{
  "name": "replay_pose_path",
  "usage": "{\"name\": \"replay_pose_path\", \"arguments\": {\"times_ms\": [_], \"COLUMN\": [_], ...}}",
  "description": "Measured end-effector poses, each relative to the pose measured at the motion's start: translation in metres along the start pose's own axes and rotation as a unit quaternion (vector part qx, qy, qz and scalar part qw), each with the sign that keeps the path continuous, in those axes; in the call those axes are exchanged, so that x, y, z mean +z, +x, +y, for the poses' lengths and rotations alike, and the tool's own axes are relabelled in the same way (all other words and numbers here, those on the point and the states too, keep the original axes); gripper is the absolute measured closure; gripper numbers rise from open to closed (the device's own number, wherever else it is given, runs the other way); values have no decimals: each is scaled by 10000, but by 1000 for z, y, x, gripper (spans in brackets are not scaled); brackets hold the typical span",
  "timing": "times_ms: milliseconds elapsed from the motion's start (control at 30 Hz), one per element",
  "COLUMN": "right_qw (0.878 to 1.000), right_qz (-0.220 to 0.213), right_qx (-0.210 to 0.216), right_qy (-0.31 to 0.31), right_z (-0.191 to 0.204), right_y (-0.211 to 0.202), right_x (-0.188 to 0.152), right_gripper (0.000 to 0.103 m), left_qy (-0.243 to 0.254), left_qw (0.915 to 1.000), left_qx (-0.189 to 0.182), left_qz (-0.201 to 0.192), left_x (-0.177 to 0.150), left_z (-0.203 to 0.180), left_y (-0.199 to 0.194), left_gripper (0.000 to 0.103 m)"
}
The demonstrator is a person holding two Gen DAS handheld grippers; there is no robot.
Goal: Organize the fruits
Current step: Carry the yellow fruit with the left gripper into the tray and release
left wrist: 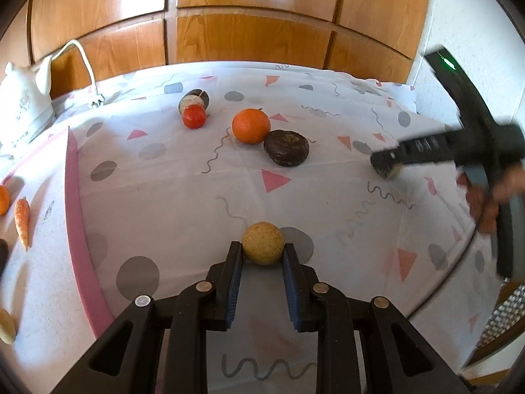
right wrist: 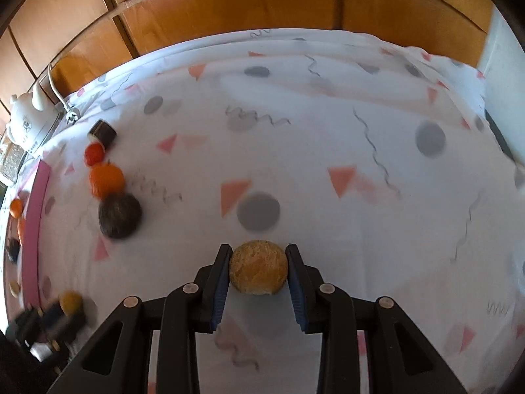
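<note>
Both grippers have a ball pinched: the left gripper point(left wrist: 262, 256) is clamped on a tan ball point(left wrist: 263, 243) near the cloth's point(left wrist: 328, 197) front edge, and the right gripper point(right wrist: 259, 271) is squeezed on a golden crusty ball point(right wrist: 258, 268). I'd lift straight up, then carry them past the pink strip point(left wrist: 77, 210) toward the left edge.

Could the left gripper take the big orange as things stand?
Probably not yet: the left gripper is shut on a tan ball. The path to the orange itself looks free.
</note>
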State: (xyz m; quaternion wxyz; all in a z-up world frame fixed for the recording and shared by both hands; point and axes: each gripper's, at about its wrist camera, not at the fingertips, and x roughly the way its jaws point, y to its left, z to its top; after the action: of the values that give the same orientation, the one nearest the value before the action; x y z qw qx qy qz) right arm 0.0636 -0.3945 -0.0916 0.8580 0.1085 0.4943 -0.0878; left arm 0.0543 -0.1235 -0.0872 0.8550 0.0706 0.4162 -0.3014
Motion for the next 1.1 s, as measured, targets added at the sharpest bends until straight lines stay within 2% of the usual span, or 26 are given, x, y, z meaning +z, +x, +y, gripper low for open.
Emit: {"name": "replay_pose_path", "arguments": {"times_ms": [133,233,333,433,533,567,700,767,833,867,900,933,1100], "right_qw": [9996,9993,9994,9995,9995,9995,9995,9994,9993,9993,9993,9993,9991], "right_qz": [-236,-312,-309,-292,-298,-306,-309,-307,-314,-314,-312,-310,-314], "right_qx": [-66,-23,-23,-36,-49,-54,-105,-136,-154,-162,-169,-173,-209], "right_qy": [112,197,131,87,49,35,-54,-92,-107,-114,-120,-125,-173], "right_z": [-4,-8,-1,1,2,2,5,7,8,8,8,8,10], "right_y": [-4,-8,-3,0,0,0,1,1,1,1,1,1,1], "right_x": [-9,-13,-10,-8,-9,-9,-9,-9,-9,-10,-10,-10,-10], "right_gripper": [70,70,70,70,70,70,70,70,70,70,70,70,70], "left_qy": [-292,-392,-815,-1301,-1896,-2073,-2614,-2710,-2830,-2864,-2867,-2866,-2820], "left_qw": [9993,9988,9948,9885,9778,9734,9541,9475,9426,9416,9411,9407,9427], "left_qx": [-191,-270,-402,-209,261,571,1387,1640,1719,1704,1724,1736,1709], "left_qz": [112,-145,-464,-747,-854,-787,-465,-434,-431,-476,-495,-524,-517], "left_x": [8,15,24,33,38,39,39,38,34,32,31,28,10], "left_z": [7,10,27,58,103,122,178,193,200,201,201,199,178], "left_y": [-6,-28,-58,-82,-94,-95,-90,-89,-90,-93,-95,-96,-99], "left_gripper": [79,79,79,79,79,79,79,76,75,68,54,49,46]}}
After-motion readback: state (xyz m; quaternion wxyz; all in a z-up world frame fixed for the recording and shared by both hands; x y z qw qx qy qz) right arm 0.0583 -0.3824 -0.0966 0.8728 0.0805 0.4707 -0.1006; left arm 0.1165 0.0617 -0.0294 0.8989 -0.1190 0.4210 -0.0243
